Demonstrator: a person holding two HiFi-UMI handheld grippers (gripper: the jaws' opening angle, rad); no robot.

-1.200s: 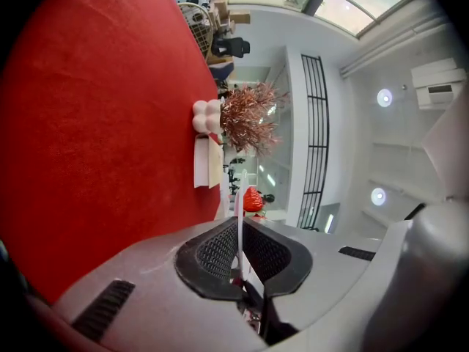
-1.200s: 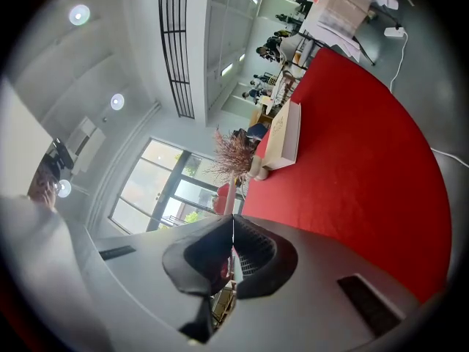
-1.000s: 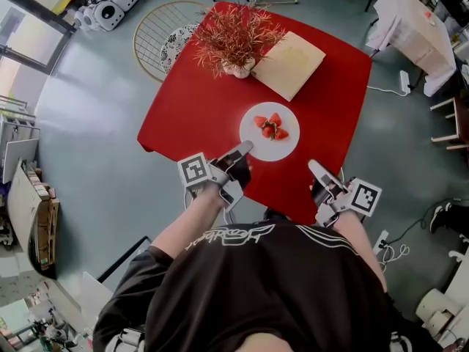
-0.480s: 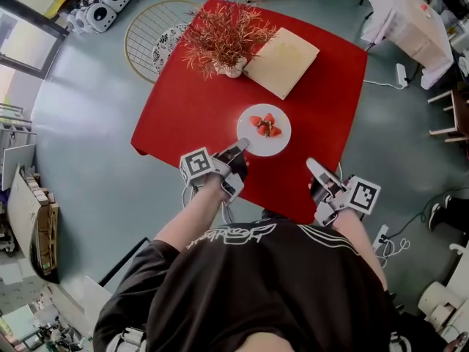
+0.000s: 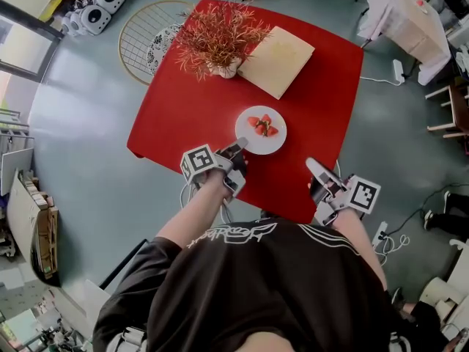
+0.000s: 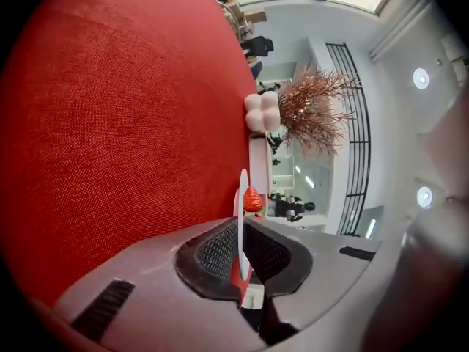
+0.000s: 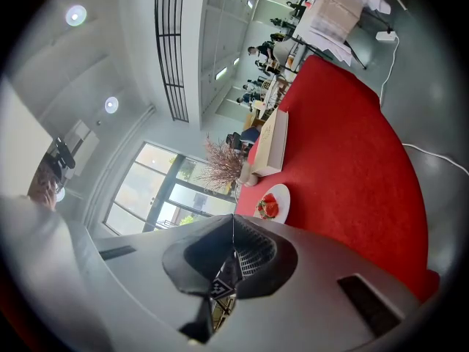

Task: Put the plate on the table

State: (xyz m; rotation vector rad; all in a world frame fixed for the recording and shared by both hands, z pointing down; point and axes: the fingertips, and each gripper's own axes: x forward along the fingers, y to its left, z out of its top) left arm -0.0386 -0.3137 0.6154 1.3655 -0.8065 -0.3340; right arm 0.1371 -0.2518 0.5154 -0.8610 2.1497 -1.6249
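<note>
A white plate with strawberries sits over the red table, near its front middle. My left gripper is shut on the plate's near-left rim. In the left gripper view the plate shows edge-on, pinched between the dark pads, with a strawberry beyond. My right gripper hovers by the table's front right edge, jaws shut and holding nothing. In the right gripper view the plate lies ahead on the red cloth.
A vase of dried red branches and a pale wooden board stand at the table's far side. A round wire rack lies on the floor beyond the left corner. A white-draped table stands at upper right.
The left gripper and the plate have shifted slightly farther onto the table, away from me. The right gripper has stayed in place.
</note>
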